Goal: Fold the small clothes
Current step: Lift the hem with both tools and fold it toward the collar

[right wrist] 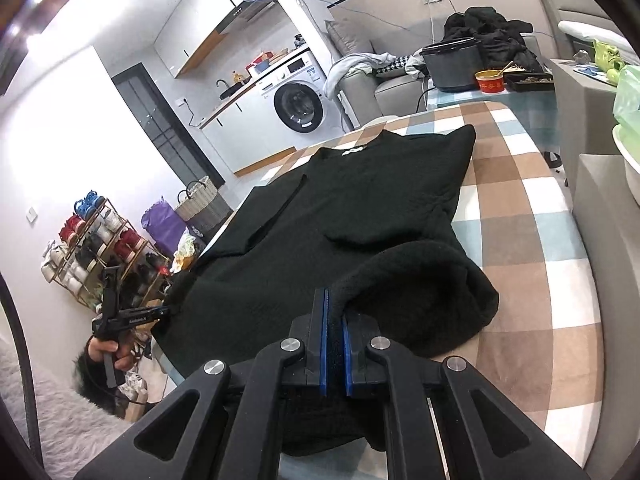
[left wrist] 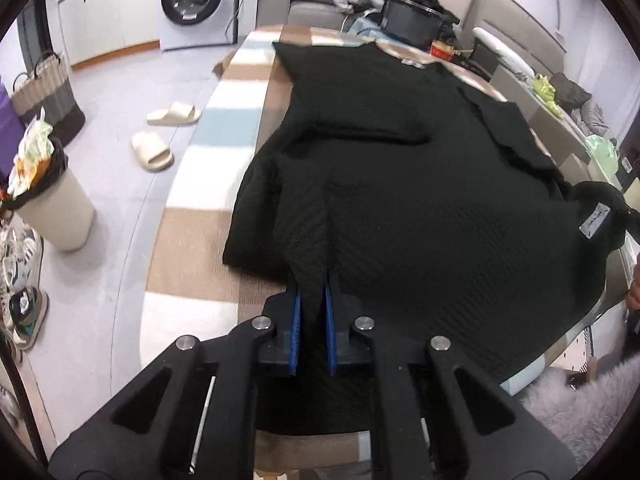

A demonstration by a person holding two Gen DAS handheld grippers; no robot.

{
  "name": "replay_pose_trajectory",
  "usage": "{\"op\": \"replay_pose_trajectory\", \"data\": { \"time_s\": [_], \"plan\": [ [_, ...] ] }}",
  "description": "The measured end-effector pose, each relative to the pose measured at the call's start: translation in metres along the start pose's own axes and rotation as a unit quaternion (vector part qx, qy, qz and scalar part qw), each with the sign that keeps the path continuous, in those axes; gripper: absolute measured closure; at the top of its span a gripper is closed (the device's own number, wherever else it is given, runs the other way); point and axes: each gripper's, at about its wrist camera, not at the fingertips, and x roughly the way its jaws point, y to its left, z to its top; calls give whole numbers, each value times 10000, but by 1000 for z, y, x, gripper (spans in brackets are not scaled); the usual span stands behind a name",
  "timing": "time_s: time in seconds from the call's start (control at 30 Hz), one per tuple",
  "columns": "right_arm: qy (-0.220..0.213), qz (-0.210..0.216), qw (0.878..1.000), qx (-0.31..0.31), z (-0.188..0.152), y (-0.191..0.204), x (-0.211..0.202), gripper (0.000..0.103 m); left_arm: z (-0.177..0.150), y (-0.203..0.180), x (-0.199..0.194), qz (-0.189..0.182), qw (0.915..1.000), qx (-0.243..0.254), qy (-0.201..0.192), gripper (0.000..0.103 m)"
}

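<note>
A black knitted garment [left wrist: 400, 200] lies spread on a table under a checked blanket [left wrist: 224, 120]. My left gripper [left wrist: 314, 284] is shut on a fold at the garment's near edge, the fabric pinched between the blue pads. In the right wrist view the same garment [right wrist: 340, 200] stretches away over the blanket [right wrist: 520, 200]. My right gripper [right wrist: 335, 312] is shut on a lifted, bunched part of its near edge. The left gripper [right wrist: 164, 312] shows at the garment's left corner, held by a hand [right wrist: 108, 350]. A white label [left wrist: 596, 222] sits on the raised fabric at the right.
A washing machine [left wrist: 192, 0], two slippers [left wrist: 160, 132] and a full waste bin [left wrist: 52, 200] stand on the floor to the left. A sofa with piled clothes [right wrist: 492, 36], a black pot [right wrist: 452, 64] and a red bowl [right wrist: 490, 80] lie beyond the table. A shoe rack [right wrist: 96, 248] stands left.
</note>
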Motion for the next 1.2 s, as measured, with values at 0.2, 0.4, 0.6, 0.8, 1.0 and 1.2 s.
{"op": "replay_pose_trajectory", "data": {
  "time_s": [0.2, 0.4, 0.6, 0.8, 1.0, 1.2],
  "plan": [
    [-517, 131, 9982, 265, 6, -9, -10, 97, 15, 2, -29, -307, 9982, -215, -477, 96],
    [-1268, 146, 9888, 777, 15, -25, -23, 97, 42, 3, -56, -377, 9928, -388, -1067, 96],
    [-1432, 2, 9841, 1050, 25, -33, -19, 97, 82, 3, -57, -554, 9865, -570, -1432, 96],
    [-1720, -1, 9779, 1185, 41, -33, -15, 97, 127, 5, -43, -695, 9820, -700, -1609, 96],
    [-1947, -93, 9702, 1441, 70, -37, 1, 97, 169, 11, -17, -749, 9800, -842, -1640, 96],
    [-2010, -553, 9652, 1582, 101, -46, 26, 97, 207, 17, 18, -811, 9790, -949, -1614, 96]
  ]
}}
